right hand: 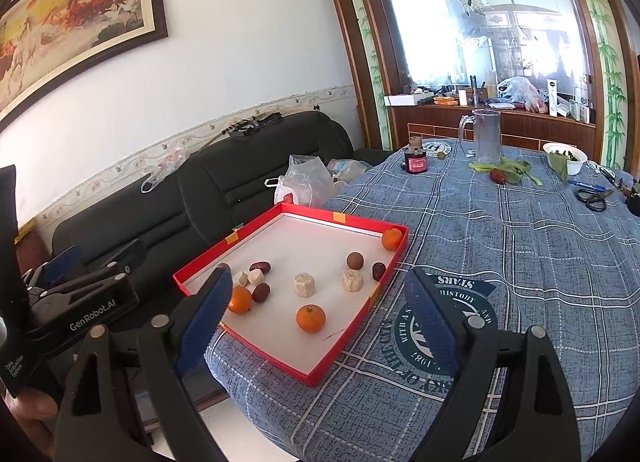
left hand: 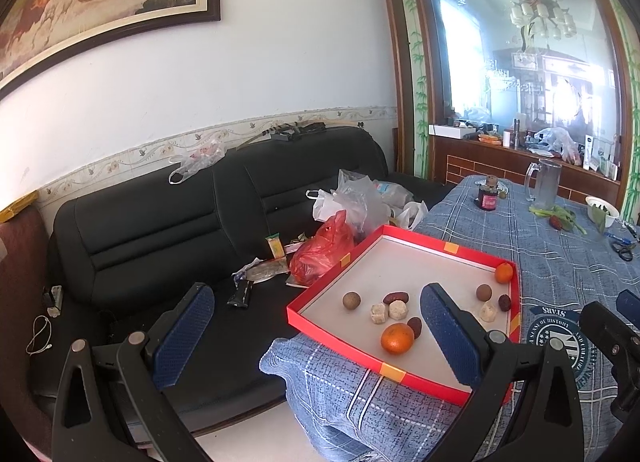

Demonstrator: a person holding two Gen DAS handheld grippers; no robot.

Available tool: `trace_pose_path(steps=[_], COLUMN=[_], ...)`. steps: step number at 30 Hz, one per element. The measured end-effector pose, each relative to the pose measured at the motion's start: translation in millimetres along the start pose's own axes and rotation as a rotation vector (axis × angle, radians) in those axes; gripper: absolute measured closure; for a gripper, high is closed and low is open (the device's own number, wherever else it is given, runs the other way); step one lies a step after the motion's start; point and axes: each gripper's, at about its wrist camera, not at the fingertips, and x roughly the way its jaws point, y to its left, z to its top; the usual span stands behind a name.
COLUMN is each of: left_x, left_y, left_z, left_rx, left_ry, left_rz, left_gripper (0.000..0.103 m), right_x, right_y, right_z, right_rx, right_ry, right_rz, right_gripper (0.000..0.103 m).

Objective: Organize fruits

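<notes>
At nine o'clock from my tray sits the black sofa (right hand: 224,181), littered with plastic bags (left hand: 320,252) that press right up to the tray's far-left wall. My left gripper (left hand: 316,330) hangs with its jaws spread wide, holding nothing, one finger over the sofa gap, the other over the tray's near side. The red tray (right hand: 340,342) lies on the blue checked tablecloth (right hand: 520,262), its near-left corner jutting past the table edge. Inside lie three oranges: one (right hand: 240,300) at eight o'clock, one (right hand: 311,318) at six, one (right hand: 391,238) tucked in the two o'clock corner. Brown longans (right hand: 355,260), dark dates (right hand: 260,266) and pale chunks (right hand: 304,284) scatter between them. My right gripper (right hand: 320,322) is also wide open and empty, above the tray's near edge. Toward three o'clock the cloth is bare; farther off stand a jar (right hand: 416,159), glass jug (right hand: 486,135), bowl (right hand: 576,165) and scissors (right hand: 594,197).
</notes>
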Motion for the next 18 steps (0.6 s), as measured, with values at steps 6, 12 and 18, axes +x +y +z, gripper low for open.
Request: trace_pose_path(steps=[6,12,18], left_x=[1.4,2.5,1.8], left_y=[2.9,6.2,7.9], left_z=[-1.3,-2.1,-2.4], left_rx=[0.0,-0.004,-0.002], left_ry=[-0.001,-0.006,-0.015], left_rz=[-0.002,-0.007,-0.011], left_gripper=[0.0,0.0,0.0], right_x=[-0.4,-0.3,1.8], right_y=[3.5,8.5,12.9], right_z=[1.3,1.2,0.5], right_rx=[-0.004,-0.015,-0.03], right_ry=[-0.001,-0.008,-0.005], right_rz=[-0.001,-0.003,-0.006], right_gripper=[0.015,0.015,0.015])
